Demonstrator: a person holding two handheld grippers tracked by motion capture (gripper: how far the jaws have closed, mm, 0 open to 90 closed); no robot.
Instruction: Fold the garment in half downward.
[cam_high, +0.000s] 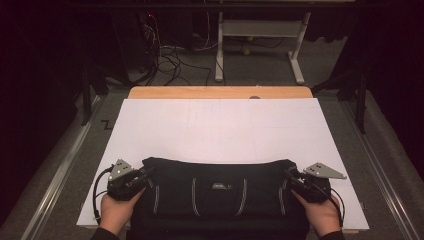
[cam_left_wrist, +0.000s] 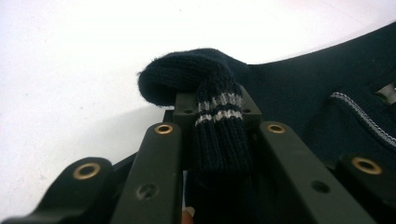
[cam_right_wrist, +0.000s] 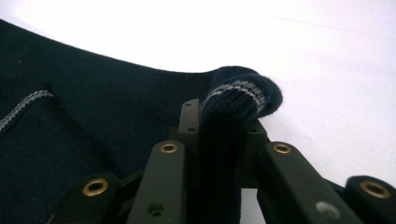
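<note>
A dark navy knit garment (cam_high: 217, 192) lies folded along the near edge of the white-covered desk (cam_high: 220, 127). The left gripper (cam_high: 141, 176) is clamped on its left ribbed, grey-striped corner (cam_left_wrist: 217, 109). The right gripper (cam_high: 291, 176) is likewise closed on the right striped corner (cam_right_wrist: 233, 98). Both hands hold the grippers near the desk's near edge.

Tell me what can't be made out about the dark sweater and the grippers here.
- Sweater: near part cut off by the high view's bottom edge.
- Small label on its front: too small to read.
- Left gripper and right gripper: jaw tips buried in knit, both gripper views.
</note>
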